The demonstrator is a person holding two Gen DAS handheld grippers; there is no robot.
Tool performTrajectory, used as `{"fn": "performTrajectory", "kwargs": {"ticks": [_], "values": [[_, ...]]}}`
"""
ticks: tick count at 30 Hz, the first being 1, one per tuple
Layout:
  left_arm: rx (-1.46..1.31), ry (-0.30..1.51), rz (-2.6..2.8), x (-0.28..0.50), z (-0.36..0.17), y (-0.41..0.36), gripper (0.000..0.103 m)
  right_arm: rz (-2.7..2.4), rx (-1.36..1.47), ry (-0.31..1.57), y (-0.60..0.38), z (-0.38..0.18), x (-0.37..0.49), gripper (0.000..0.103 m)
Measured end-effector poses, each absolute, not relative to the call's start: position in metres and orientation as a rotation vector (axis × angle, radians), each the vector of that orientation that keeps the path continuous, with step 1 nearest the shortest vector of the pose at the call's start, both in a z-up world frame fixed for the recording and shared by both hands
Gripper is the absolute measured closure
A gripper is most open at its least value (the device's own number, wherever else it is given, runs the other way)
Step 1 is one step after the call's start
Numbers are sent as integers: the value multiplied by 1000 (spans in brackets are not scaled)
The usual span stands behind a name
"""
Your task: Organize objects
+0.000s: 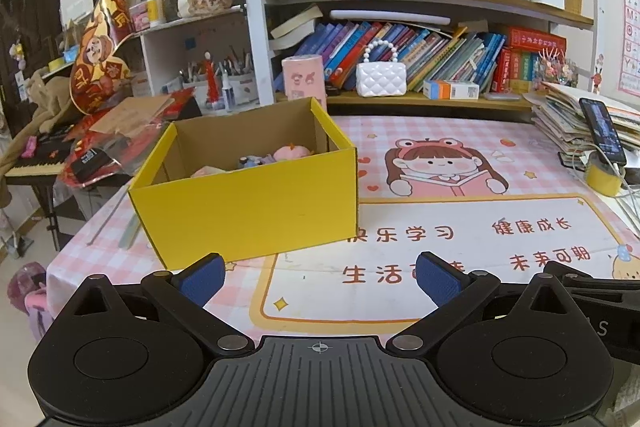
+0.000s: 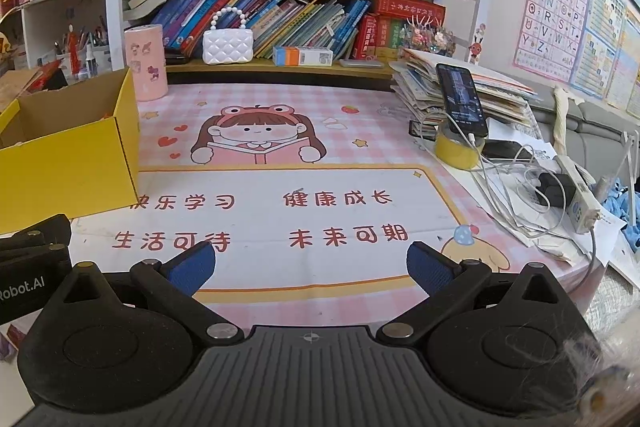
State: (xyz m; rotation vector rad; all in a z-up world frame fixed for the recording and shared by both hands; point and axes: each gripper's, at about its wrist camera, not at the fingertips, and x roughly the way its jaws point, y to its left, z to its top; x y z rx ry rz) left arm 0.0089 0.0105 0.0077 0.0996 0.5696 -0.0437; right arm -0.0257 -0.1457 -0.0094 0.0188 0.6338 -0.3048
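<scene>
Yellow box (image 1: 248, 203) beyond left gripper (image 1: 320, 277)

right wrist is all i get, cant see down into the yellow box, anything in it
Observer: Yes. From the left wrist the yellow box is open on top, and a pink plush toy lies against its back wall.
Operator: just that one
Observer: No, a small blue and purple item lies beside it, and something pale pink nearer the front. I cannot identify either.
Operator: left tongs holding anything
Observer: No. The left tongs are open with only the printed mat between the pads.
</scene>
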Motion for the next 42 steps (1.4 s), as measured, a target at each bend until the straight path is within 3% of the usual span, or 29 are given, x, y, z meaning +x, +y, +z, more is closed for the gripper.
{"fn": "performTrajectory", "kwargs": {"ticks": [42], "values": [[57, 615, -32, 17, 1, 22, 0, -293, -18, 662, -138, -15, -18, 0]]}}
